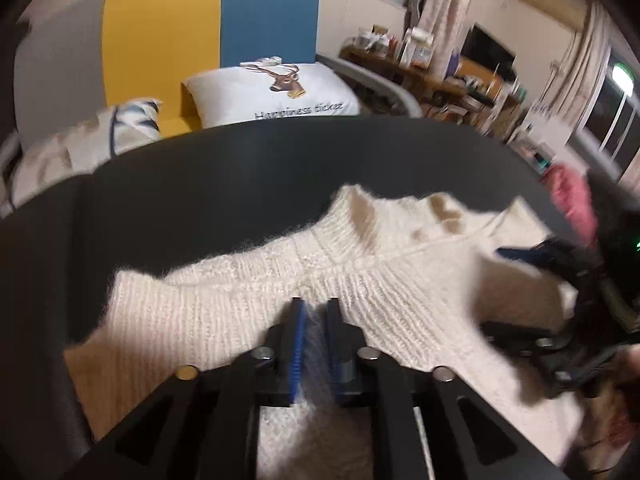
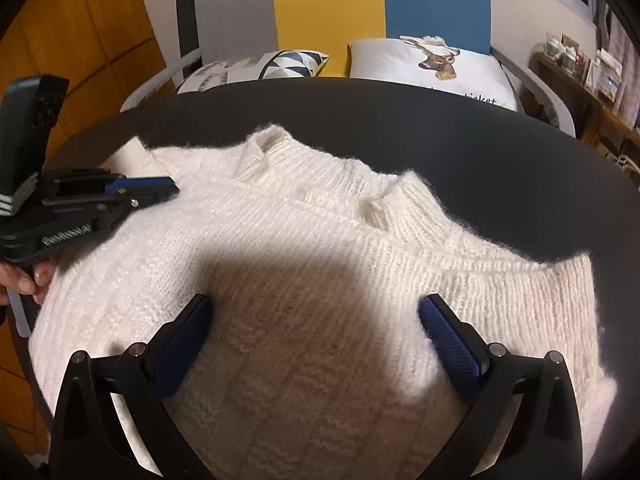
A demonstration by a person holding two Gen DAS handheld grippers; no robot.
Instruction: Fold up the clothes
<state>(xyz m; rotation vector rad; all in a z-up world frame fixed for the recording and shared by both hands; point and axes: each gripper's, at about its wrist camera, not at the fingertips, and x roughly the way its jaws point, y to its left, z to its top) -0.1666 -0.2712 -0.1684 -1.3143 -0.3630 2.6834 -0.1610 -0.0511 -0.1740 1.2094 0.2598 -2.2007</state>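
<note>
Left wrist view is showing the left gripper [image 1: 315,306] pointing down at a cream knit sweater [image 1: 400,276] that is lying spread on the dark round bench [image 1: 200,192]. Its jaws are standing narrowly apart; knit is showing in the slot between the blue pads [image 1: 300,344], but whether they are pinching it cannot be told, since the picture is blurred. The right gripper [image 1: 520,254] is appearing at the right edge, over the sweater's far side.

Right wrist view is showing the right gripper [image 2: 316,308] with its jaws spread wide, released, hovering over the sweater's [image 2: 304,240] middle and casting a shadow there. The collar is lying toward the far edge of the bench [image 2: 480,144]. At the left the left gripper [image 2: 160,188] is reaching onto the sweater's left shoulder, a hand [image 2: 28,280] holding its grip. Beyond the bench two pillows [image 2: 432,68] are leaning against a grey, yellow and blue sofa [image 2: 328,8].
</note>
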